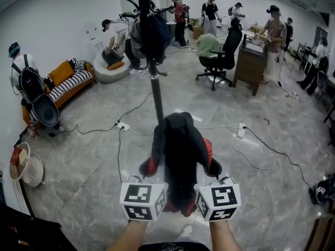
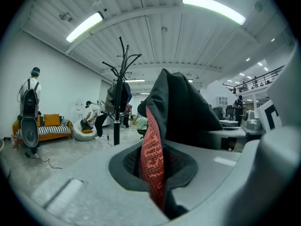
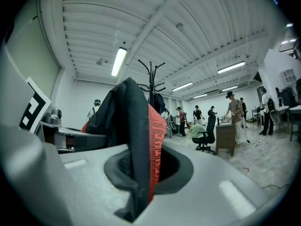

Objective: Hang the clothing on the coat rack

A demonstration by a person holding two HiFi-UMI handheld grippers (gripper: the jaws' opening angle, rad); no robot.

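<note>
Left gripper (image 2: 155,175): jaws closed on a fold of the garment's red mesh edge, pinched between the pads.
Right gripper (image 3: 141,175): jaws likewise clamped on the garment, with black cloth and a red mesh strip running between them.
Garment (image 1: 180,148): black with red mesh trim, held up in the air between both grippers. It rises to a rounded peak above the jaws and hangs down between the two marker cubes, well short of the rack.
Coat rack (image 1: 156,95): black upright pole with curved hooks at the top, standing straight ahead beyond the garment and apart from it.
Hung clothes (image 1: 146,35): dark and grey pieces already draped from the rack's upper hooks.
Floor (image 1: 89,161): grey marbled tiles. A white power strip (image 1: 123,125) and trailing cables lie near the rack's foot.
Left side of room: orange sofa (image 1: 65,77) with a striped cushion against the white wall.
Right side of room: black office chair (image 1: 222,56) beside a brown desk (image 1: 250,64).
People: several stand or crouch along the far walls.
</note>
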